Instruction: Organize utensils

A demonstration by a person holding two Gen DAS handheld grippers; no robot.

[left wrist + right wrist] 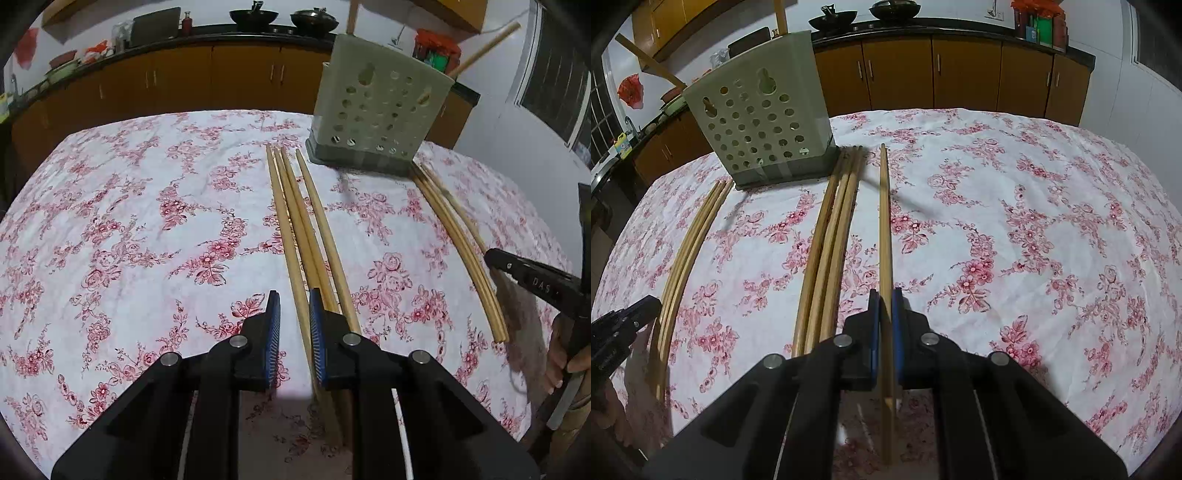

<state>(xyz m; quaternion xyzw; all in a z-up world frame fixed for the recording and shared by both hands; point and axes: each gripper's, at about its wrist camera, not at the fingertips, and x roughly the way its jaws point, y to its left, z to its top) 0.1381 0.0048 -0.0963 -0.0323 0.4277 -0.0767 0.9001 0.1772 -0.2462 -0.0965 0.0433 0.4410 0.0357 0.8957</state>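
Wooden chopstick (885,236) clamped in right tool (885,306); left tool (294,314) narrowly apart, contact unclear.

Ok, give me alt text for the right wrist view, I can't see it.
The right tongs are shut on one chopstick lying on a floral tablecloth. To its left lie more chopsticks and a pale perforated holder.
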